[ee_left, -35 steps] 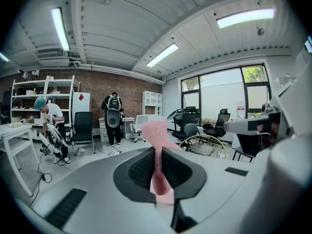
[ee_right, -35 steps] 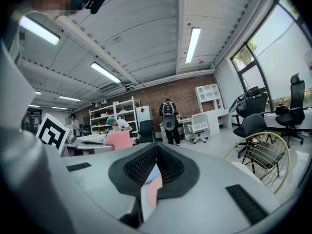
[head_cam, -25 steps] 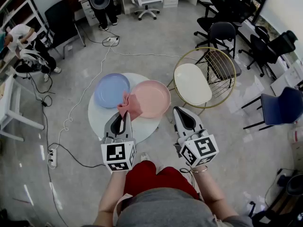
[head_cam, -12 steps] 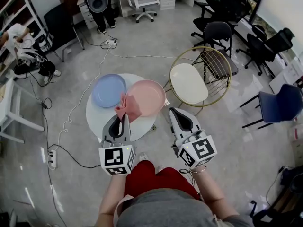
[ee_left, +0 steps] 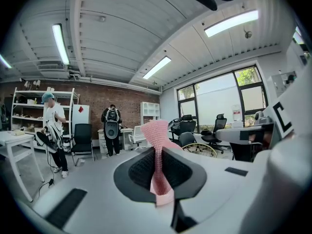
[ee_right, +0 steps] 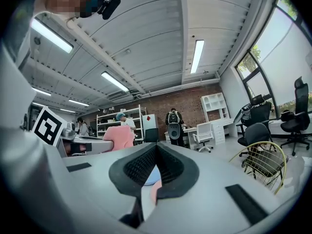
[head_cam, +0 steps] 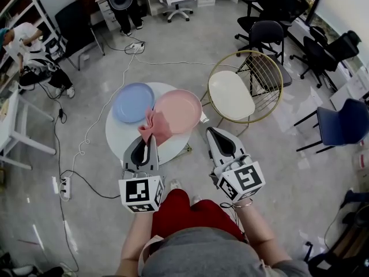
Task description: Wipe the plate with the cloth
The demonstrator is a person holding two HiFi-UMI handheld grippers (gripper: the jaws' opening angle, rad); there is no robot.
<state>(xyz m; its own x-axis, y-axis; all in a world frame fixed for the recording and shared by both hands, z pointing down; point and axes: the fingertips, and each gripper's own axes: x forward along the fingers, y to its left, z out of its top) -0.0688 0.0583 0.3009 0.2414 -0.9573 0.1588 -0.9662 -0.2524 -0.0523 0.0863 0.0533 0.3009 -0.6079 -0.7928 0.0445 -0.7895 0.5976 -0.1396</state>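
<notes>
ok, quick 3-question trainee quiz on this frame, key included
1. True or false: the right gripper holds the cloth.
2. Which plate lies nearer the gold-framed chair? A) blue plate B) pink plate C) both equally near
3. Fill in: the round table has a ___ top.
Key: 1 false, since the left gripper is shut on it; 2 B; 3 white.

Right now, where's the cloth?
Head view, left of centre: the cloth is pinched in the left tool, by the left edge of the pink plate, near the blue plate.
</notes>
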